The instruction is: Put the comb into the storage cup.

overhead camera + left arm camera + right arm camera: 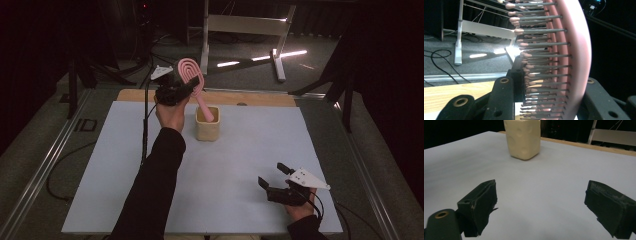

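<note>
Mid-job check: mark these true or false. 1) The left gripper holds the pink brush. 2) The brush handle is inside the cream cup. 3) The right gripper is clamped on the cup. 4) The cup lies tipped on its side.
1) True: the left gripper is shut on the pink brush at its head.
2) True: its handle end sits in the cream cup.
3) False: the right gripper is open, apart from the cup.
4) False: the cup stands upright.

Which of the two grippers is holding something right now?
The left gripper, raised behind the cup, is shut on the pink brush. The right gripper rests open near the table's front edge.
</note>
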### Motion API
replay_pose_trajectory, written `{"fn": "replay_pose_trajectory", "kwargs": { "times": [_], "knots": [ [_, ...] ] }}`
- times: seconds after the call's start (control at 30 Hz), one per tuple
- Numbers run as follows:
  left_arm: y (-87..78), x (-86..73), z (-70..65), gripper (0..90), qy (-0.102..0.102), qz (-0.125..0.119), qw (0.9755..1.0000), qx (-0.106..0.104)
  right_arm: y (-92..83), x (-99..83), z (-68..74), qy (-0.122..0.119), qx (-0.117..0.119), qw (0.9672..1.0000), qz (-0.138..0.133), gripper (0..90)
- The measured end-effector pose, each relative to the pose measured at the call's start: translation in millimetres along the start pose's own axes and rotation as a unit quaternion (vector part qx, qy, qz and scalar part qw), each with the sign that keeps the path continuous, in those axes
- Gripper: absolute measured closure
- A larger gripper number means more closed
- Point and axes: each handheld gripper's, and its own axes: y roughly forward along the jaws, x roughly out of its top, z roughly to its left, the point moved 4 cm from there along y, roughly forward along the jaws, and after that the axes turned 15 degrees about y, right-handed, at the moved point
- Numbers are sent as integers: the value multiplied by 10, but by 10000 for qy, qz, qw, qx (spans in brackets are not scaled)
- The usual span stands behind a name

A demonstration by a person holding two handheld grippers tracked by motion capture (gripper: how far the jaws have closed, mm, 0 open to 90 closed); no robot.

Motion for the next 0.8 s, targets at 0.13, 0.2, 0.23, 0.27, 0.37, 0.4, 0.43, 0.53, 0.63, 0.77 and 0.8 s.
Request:
{"fn": "replay_pose_trajectory", "kwargs": {
  "times": [0.13, 0.2, 0.23, 0.27, 0.37, 0.4, 0.43, 0.53, 0.63, 0.77, 0.8],
  "knots": [
    [12, -11, -10, 648, 0, 0, 10000, -6, -1, 1, 1, -8, 5, 10000, 0, 107],
    [20, -18, -16, 648, -4, -12, 10000, 3, 0, 0, 2, -8, 3, 10000, 2, 107],
    [24, -21, -18, 648, -19, -24, 10000, 4, 0, 0, 2, -5, 8, 10000, 0, 107],
    [27, -25, -17, 648, -15, -24, 10000, 2, 0, 0, 2, -6, 8, 10000, -2, 107],
    [34, -28, -25, 648, 24, -35, 10000, 14, 0, 0, 2, -10, 5, 10000, -2, 107],
    [37, -30, -28, 648, 35, -37, 10000, 14, -1, 0, 1, -9, 2, 10000, 1, 107],
    [40, -32, -31, 648, 32, -45, 10000, 15, -1, 0, 1, -8, 0, 10000, 1, 107],
    [51, -39, -37, 648, 21, -61, 10000, 3, -1, -1, 1, -10, -2, 10000, 5, 107],
    [63, -43, -47, 648, 16, -72, 10000, -4, -2, 0, 1, -12, -5, 10000, 1, 107],
    [74, -49, -48, 648, 7, -69, 10000, 3, 1, -3, 1, -16, 5, 10000, 9, 108],
    [77, -53, -47, 648, 11, -70, 10000, 6, 1, -3, 2, -15, 4, 10000, 9, 107]
  ]
}}
